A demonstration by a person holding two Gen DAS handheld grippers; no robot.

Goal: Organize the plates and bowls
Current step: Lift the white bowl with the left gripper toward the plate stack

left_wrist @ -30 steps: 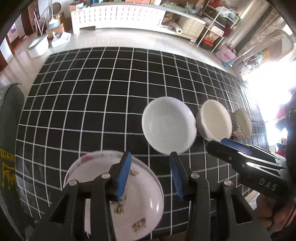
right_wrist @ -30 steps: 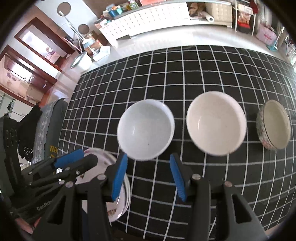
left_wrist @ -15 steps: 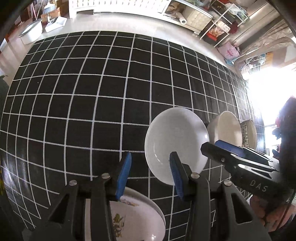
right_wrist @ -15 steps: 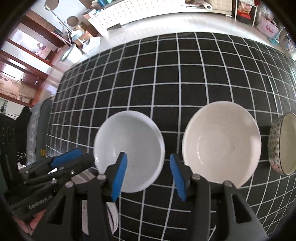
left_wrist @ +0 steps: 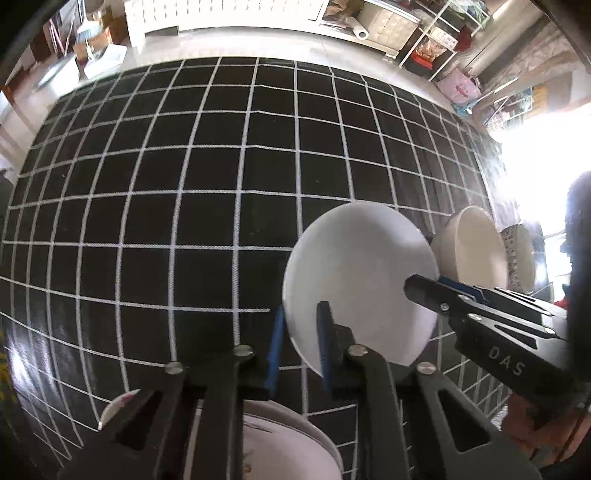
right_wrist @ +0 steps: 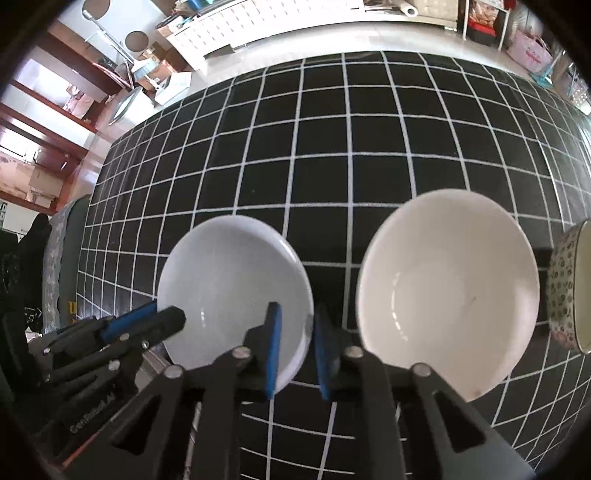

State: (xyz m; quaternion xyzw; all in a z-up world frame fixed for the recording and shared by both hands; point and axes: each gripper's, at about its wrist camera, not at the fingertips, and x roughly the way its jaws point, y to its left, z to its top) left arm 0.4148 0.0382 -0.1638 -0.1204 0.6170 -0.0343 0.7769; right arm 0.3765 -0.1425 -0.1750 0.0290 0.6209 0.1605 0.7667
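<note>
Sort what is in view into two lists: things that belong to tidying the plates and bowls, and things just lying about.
Job:
white bowl, both grippers shut on its rim
cream bowl
patterned bowl
decorated plate
left gripper
right gripper

Lying about:
checked tablecloth
white cabinet
pink bag

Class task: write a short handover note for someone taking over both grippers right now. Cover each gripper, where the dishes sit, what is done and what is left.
Left gripper: shut on the left rim of the white bowl.
Right gripper: shut on the same bowl's right rim.
Dishes: the white bowl sits on the checked tablecloth. To its right stand a cream bowl, then a patterned bowl. A decorated plate lies near the table's front edge, below the left gripper.
Done: both grips on the white bowl.
Left: nothing is stacked yet; lift the white bowl, then gather the rest.
</note>
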